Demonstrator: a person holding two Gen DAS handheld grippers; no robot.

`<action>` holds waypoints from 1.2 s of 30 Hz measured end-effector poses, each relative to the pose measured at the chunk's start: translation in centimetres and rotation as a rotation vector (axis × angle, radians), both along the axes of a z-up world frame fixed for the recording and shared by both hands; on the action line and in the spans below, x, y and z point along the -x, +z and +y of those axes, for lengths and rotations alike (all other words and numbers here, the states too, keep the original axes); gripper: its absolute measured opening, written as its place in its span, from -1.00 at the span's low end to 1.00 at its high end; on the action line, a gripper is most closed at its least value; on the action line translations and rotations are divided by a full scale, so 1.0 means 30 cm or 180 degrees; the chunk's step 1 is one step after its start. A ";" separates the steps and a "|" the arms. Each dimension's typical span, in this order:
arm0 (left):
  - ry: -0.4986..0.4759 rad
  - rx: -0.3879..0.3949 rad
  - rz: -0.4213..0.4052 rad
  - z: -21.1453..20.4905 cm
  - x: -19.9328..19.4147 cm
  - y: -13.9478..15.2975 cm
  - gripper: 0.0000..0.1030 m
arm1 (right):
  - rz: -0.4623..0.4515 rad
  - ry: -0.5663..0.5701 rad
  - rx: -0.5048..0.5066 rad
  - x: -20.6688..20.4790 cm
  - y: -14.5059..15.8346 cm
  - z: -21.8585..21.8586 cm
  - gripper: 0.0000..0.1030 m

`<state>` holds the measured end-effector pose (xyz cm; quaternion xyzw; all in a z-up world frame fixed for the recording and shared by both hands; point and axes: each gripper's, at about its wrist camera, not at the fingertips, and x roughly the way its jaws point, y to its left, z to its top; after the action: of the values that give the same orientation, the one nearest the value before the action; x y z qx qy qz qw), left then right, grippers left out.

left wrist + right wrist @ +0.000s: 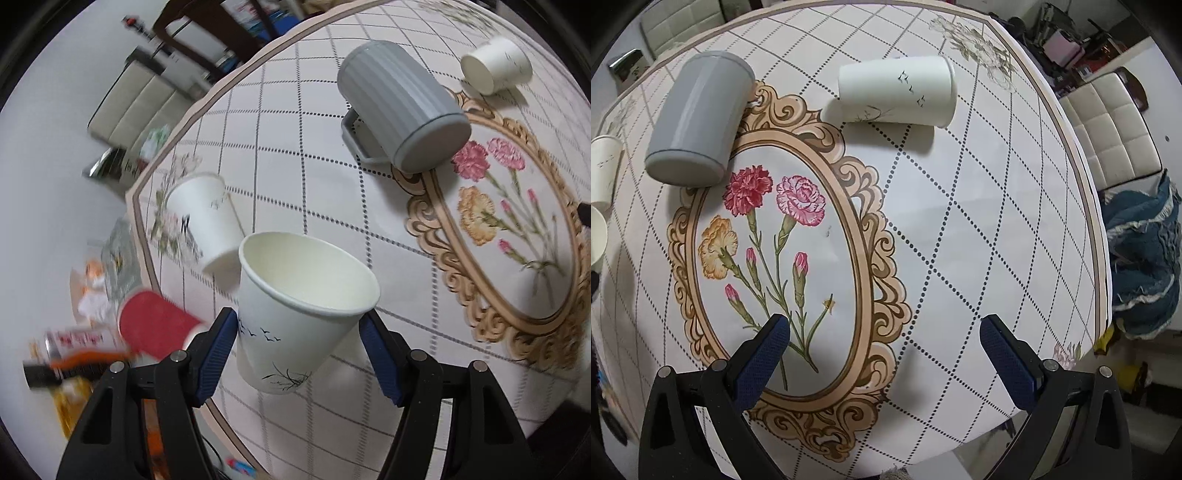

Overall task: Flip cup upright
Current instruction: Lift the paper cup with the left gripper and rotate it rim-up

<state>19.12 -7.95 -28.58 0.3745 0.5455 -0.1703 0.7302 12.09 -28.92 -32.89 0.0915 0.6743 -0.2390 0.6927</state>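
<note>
My left gripper (297,332) is shut on a white paper cup (299,314) with bird prints. The cup's mouth faces up and it tilts a little, just above the table's near left edge. A second white paper cup (205,218) lies on its side behind it. A grey ribbed mug (402,107) lies on its side mid-table, also in the right wrist view (696,118). A third paper cup (495,64) lies on its side at the far right; it shows in the right wrist view (897,92). My right gripper (884,339) is open and empty above the flower print.
The table (960,221) has a white checked cloth with an oval flower medallion (768,236). A red cup (155,325) lies off the table's left edge among clutter. A chair (207,29) stands at the far side. White seats (1108,125) and a blue cloth (1145,266) lie to the right.
</note>
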 end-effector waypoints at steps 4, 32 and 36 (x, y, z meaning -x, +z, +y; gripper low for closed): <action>0.0431 0.0165 0.0171 0.000 0.050 0.042 0.27 | -0.0041 0.0065 -0.0036 0.042 0.028 -0.036 1.00; 0.2513 0.1272 0.1353 -0.023 0.216 -0.122 0.26 | 0.0162 0.0214 -0.0112 0.186 -0.051 -0.217 1.00; 0.2506 0.1277 0.1383 -0.031 0.208 -0.104 0.26 | 0.0180 0.0204 -0.0154 0.194 -0.071 -0.224 1.00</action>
<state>12.89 -8.88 -31.69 -0.0523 0.7418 -0.0572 0.6662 6.26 -35.65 -35.01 0.0797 0.7018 -0.2028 0.6782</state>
